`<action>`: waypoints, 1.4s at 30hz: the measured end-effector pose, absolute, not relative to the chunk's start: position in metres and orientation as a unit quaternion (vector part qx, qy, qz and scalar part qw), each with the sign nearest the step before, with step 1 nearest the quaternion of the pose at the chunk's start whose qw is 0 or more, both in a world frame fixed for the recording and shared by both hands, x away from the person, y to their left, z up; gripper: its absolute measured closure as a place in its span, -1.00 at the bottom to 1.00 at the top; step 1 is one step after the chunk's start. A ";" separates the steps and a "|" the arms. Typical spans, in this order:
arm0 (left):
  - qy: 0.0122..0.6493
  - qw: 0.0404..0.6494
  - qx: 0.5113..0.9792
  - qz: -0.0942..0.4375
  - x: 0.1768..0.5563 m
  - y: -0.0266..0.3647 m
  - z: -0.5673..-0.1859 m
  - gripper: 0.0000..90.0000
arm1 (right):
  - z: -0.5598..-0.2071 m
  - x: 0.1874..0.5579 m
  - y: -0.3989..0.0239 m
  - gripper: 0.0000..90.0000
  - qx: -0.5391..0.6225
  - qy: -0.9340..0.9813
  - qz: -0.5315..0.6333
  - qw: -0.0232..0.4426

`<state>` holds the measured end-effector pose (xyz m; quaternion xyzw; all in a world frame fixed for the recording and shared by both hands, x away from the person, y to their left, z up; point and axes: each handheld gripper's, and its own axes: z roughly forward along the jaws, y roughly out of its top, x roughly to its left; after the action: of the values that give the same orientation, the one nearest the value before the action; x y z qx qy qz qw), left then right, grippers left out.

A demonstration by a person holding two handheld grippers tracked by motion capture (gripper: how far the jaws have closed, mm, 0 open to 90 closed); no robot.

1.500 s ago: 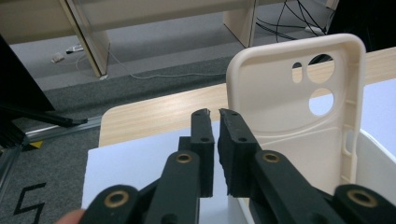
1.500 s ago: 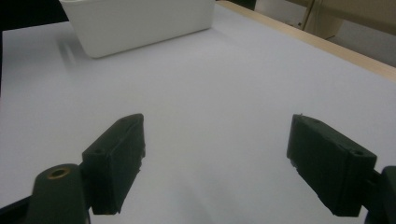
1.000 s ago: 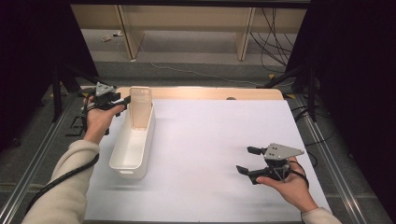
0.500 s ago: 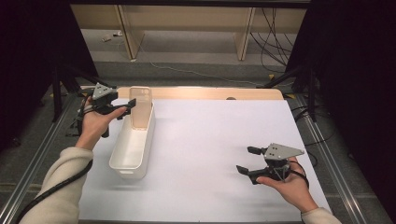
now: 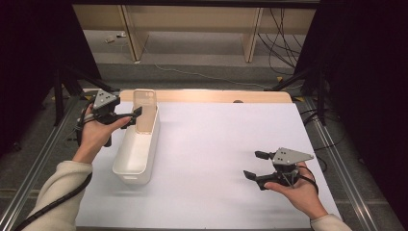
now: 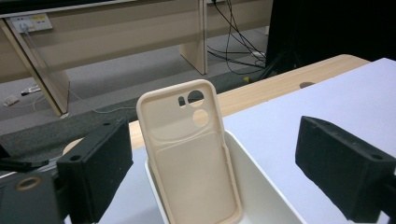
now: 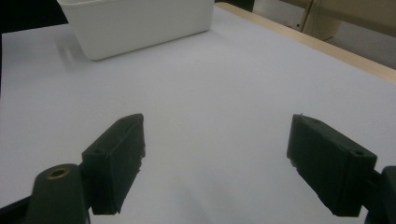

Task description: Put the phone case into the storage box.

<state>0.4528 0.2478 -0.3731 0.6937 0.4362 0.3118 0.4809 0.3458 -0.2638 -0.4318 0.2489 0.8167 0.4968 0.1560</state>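
Left tool [image 5: 133,117], held just beside the far end of the white bin [image 5: 136,153] on its left: its jaws have just been opening and now stand wide, the pads clear of everything, with nothing pressed between them. In the left gripper view the beige phone case [image 6: 190,154] appears in the gap between the jaws (though farther off, untouched by either pad). The case stands nearly upright inside the bin at its far end, leaning against the end wall, its camera cut-outs at the top and its hollow inner face toward the tool. The bin itself is long and narrow and lies on the white sheet of the bench [image 5: 216,144], near the sheet's left edge. Right tool [image 5: 254,165], well apart from the bin on its right and nearer the person: jaws spread wide over bare sheet, gripping nothing. In the right gripper view the bin's side wall [image 7: 140,23] shows at the far edge.
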 end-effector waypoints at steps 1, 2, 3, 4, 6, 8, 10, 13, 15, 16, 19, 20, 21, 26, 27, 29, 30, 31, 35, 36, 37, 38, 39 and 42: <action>0.434 0.481 0.695 0.312 0.451 0.248 -0.373 -0.76 | -0.432 0.346 -0.264 -0.54 0.249 0.817 0.497 0.156; 0.434 0.483 0.694 0.311 0.450 0.247 -0.373 -0.76 | -0.432 0.346 -0.264 -0.54 0.249 0.817 0.497 0.156; 0.434 0.485 0.693 0.310 0.449 0.247 -0.373 -0.76 | -0.432 0.346 -0.264 -0.54 0.249 0.816 0.497 0.156; 0.432 0.486 0.694 0.310 0.447 0.247 -0.373 -0.76 | -0.432 0.346 -0.264 -0.54 0.249 0.816 0.497 0.156; 0.431 0.488 0.693 0.310 0.445 0.246 -0.373 -0.76 | -0.432 0.346 -0.264 -0.54 0.249 0.816 0.497 0.156; 0.427 0.488 0.695 0.310 0.442 0.245 -0.372 -0.76 | -0.432 0.346 -0.264 -0.55 0.249 0.816 0.497 0.156; 0.424 0.492 0.695 0.308 0.439 0.244 -0.372 -0.76 | -0.432 0.346 -0.264 -0.55 0.249 0.816 0.497 0.156; 0.421 0.496 0.695 0.306 0.434 0.242 -0.372 -0.76 | -0.432 0.346 -0.264 -0.55 0.249 0.816 0.497 0.156; 0.420 0.497 0.694 0.308 0.432 0.242 -0.373 -0.76 | -0.432 0.346 -0.264 -0.55 0.249 0.816 0.497 0.156; 0.419 0.497 0.694 0.308 0.430 0.241 -0.373 -0.76 | -0.432 0.346 -0.264 -0.55 0.249 0.816 0.497 0.156; 0.416 0.498 0.696 0.307 0.427 0.240 -0.373 -0.77 | -0.431 0.346 -0.264 -0.55 0.249 0.816 0.498 0.156; 0.414 0.499 0.697 0.307 0.426 0.239 -0.373 -0.77 | -0.431 0.346 -0.264 -0.55 0.249 0.816 0.498 0.157; 0.413 0.500 0.697 0.306 0.425 0.238 -0.373 -0.77 | -0.431 0.346 -0.264 -0.55 0.249 0.816 0.498 0.156; 0.403 0.503 0.702 0.301 0.417 0.233 -0.373 -0.77 | -0.432 0.346 -0.264 -0.55 0.249 0.816 0.498 0.156; 0.402 0.504 0.703 0.301 0.416 0.232 -0.373 -0.77 | -0.432 0.346 -0.264 -0.55 0.249 0.816 0.498 0.156; 0.399 0.505 0.704 0.300 0.412 0.229 -0.374 -0.77 | -0.431 0.346 -0.264 -0.55 0.249 0.816 0.498 0.156; 0.398 0.506 0.705 0.299 0.411 0.228 -0.374 -0.77 | -0.431 0.346 -0.264 -0.55 0.249 0.816 0.498 0.156; 0.396 0.508 0.705 0.298 0.409 0.227 -0.374 -0.77 | -0.431 0.346 -0.264 -0.55 0.249 0.816 0.498 0.156; 0.386 0.509 0.710 0.295 0.403 0.222 -0.374 -0.77 | -0.431 0.346 -0.263 -0.55 0.249 0.816 0.498 0.156; 0.384 0.511 0.711 0.294 0.402 0.220 -0.374 -0.77 | -0.432 0.346 -0.263 -0.55 0.249 0.816 0.498 0.156; 0.383 0.512 0.711 0.293 0.400 0.219 -0.374 -0.77 | -0.432 0.346 -0.263 -0.55 0.249 0.816 0.498 0.155; 0.381 0.513 0.712 0.292 0.399 0.218 -0.374 -0.77 | -0.431 0.346 -0.263 -0.55 0.249 0.816 0.498 0.156; 0.379 0.513 0.713 0.291 0.398 0.217 -0.375 -0.77 | -0.431 0.345 -0.263 -0.55 0.249 0.816 0.498 0.156; 0.375 0.516 0.715 0.289 0.394 0.214 -0.376 -0.77 | -0.431 0.345 -0.263 -0.55 0.249 0.815 0.499 0.156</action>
<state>0.3939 0.2139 -0.3762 0.7145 0.3745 0.2887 0.5156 0.3453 -0.2634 -0.4310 0.2492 0.8155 0.4987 0.1557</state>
